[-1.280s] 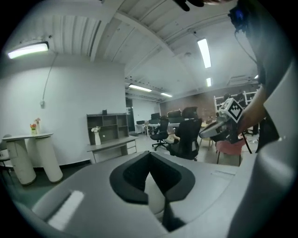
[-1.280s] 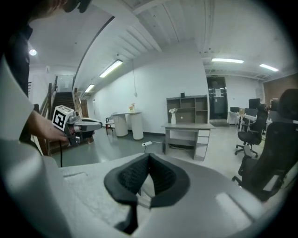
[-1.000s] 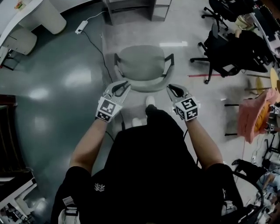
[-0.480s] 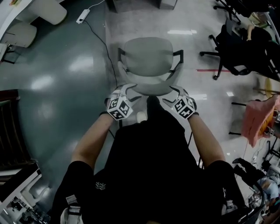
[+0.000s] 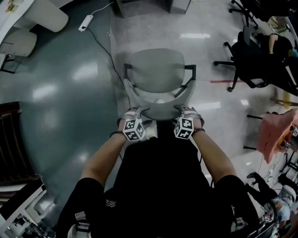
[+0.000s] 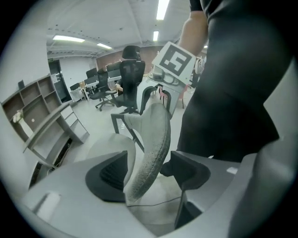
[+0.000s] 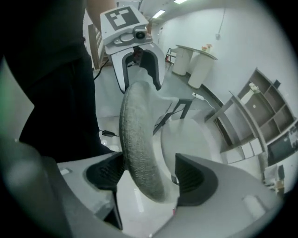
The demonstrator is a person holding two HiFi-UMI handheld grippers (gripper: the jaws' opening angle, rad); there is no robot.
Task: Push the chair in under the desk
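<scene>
Bare floor (image 5: 70, 107) lies open ahead of the chair (image 5: 157, 69) up to the desk (image 5: 179, 5). It is wide to the left, crossed only by a cable (image 5: 100, 44) from a power strip (image 5: 85, 23). Black office chairs (image 5: 253, 60) crowd the right. The backrest (image 5: 160, 113) fills the gap between the opening jaws of the left gripper (image 5: 132, 111) and right gripper (image 5: 185, 110).

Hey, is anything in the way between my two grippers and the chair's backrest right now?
Nothing visible. The backrest rim sits between the jaws of the left gripper and of the right gripper, and both pairs of jaws are opening.
</scene>
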